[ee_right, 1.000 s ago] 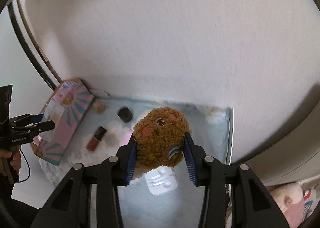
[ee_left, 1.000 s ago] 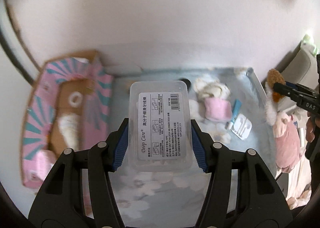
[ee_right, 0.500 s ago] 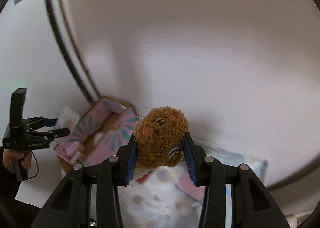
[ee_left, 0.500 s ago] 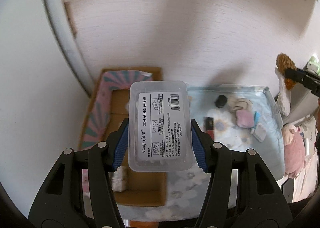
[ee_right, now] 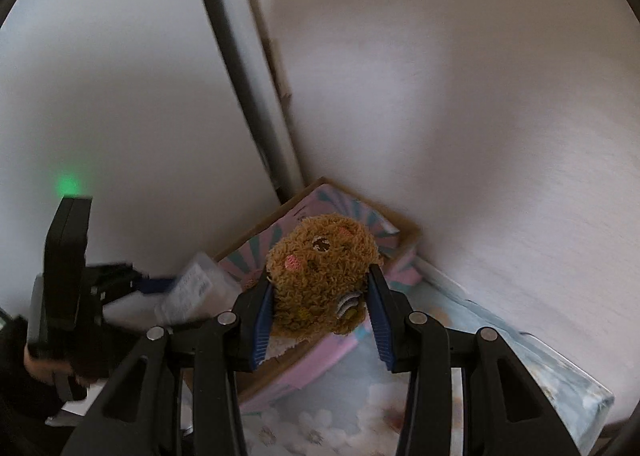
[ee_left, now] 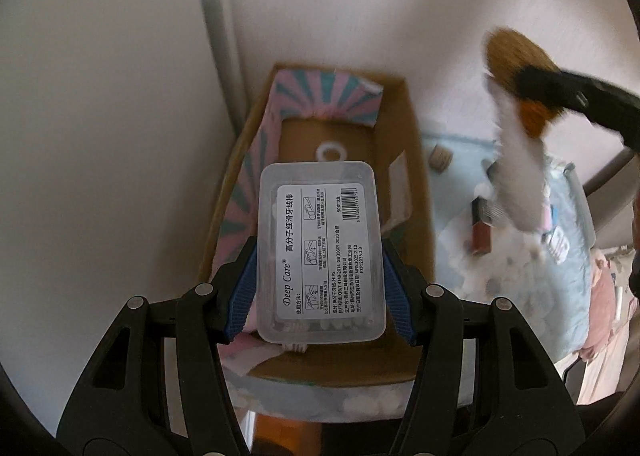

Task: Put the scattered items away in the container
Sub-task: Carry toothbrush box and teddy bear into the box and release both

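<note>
My left gripper [ee_left: 318,288] is shut on a clear plastic floss-pick box [ee_left: 318,252] with a white label, held above the open cardboard box [ee_left: 404,159] with pink and teal striped flaps. My right gripper [ee_right: 322,314] is shut on a brown plush toy [ee_right: 320,268] by its head, over the near corner of that cardboard box [ee_right: 404,230]. In the left wrist view the plush toy [ee_left: 516,67] hangs blurred at the upper right, its white body dangling. In the right wrist view the floss-pick box [ee_right: 192,292] shows at the left in the other gripper.
A light blue floral cloth [ee_left: 520,280] covers the table right of the box, with a red lipstick [ee_left: 480,232], a small white case [ee_left: 558,248] and a small brown item [ee_left: 440,155] on it. White walls and a door frame [ee_left: 216,35] stand behind. A hand [ee_right: 40,366] holds the left tool.
Both grippers have swung left toward the cardboard box. The floss-pick box now hangs over its inside, and the plush toy has come from above the cloth to the box's edge.
</note>
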### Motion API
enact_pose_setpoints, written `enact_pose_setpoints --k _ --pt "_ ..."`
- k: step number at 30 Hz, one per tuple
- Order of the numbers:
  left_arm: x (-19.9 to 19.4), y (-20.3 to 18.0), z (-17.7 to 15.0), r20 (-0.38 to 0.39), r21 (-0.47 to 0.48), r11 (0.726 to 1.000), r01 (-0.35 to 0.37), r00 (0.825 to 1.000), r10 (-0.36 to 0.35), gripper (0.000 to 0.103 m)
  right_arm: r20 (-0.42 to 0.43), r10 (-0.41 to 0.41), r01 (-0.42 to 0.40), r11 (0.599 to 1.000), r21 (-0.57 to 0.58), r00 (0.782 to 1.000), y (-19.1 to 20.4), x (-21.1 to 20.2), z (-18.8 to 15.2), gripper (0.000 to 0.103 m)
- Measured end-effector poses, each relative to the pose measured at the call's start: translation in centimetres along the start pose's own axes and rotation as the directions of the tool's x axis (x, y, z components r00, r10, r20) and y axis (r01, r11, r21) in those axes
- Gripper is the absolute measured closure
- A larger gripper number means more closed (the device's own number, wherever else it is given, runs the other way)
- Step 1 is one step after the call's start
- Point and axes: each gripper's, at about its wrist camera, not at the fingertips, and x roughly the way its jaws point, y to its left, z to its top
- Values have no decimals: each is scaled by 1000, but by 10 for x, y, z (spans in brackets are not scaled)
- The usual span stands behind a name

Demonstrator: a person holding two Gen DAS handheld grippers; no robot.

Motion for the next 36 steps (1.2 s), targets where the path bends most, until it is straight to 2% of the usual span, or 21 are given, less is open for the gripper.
enact_pose_setpoints --k 10,13,16,17,18,19,22,27,33,36 --pt "23 5 -26 -43 -24 1000 15 999 -16 49 -73 22 -23 999 -26 997 18 62 19 64" --pt "24 9 -28 -41 -34 999 24 999 -25 49 -77 15 -16 1000 -22 997 15 68 23 58" --pt "30 12 -22 -31 -51 997 60 998 -62 48 -100 17 -17 1000 1 995 20 87 35 40" --pt "32 11 -19 -40 -57 995 79 996 -82 38 -107 5 -4 1000 11 994 18 89 36 37" --pt "35 11 -18 -47 -60 995 81 995 -84 12 -101 -2 5 1000 28 995 17 90 39 37" --pt "36 9 -18 -50 -58 996 71 996 -73 0 -88 -4 8 999 48 996 13 87 39 37" --pt "35 7 -15 -34 -46 998 53 998 -55 1 -64 -21 27 995 96 998 3 80 39 37" --pt "28 4 -10 -2 -50 997 56 998 -56 1 2 -59 58 986 156 998 -15 46 30 37" --pt "6 -1 0 39 -28 998 59 998 -58 1 28 -84 77 977 198 996 -32 12 26 37" --pt "-3 -10 4 59 1 999 46 997 -46 1 12 -105 100 972 214 994 -40 0 21 37"
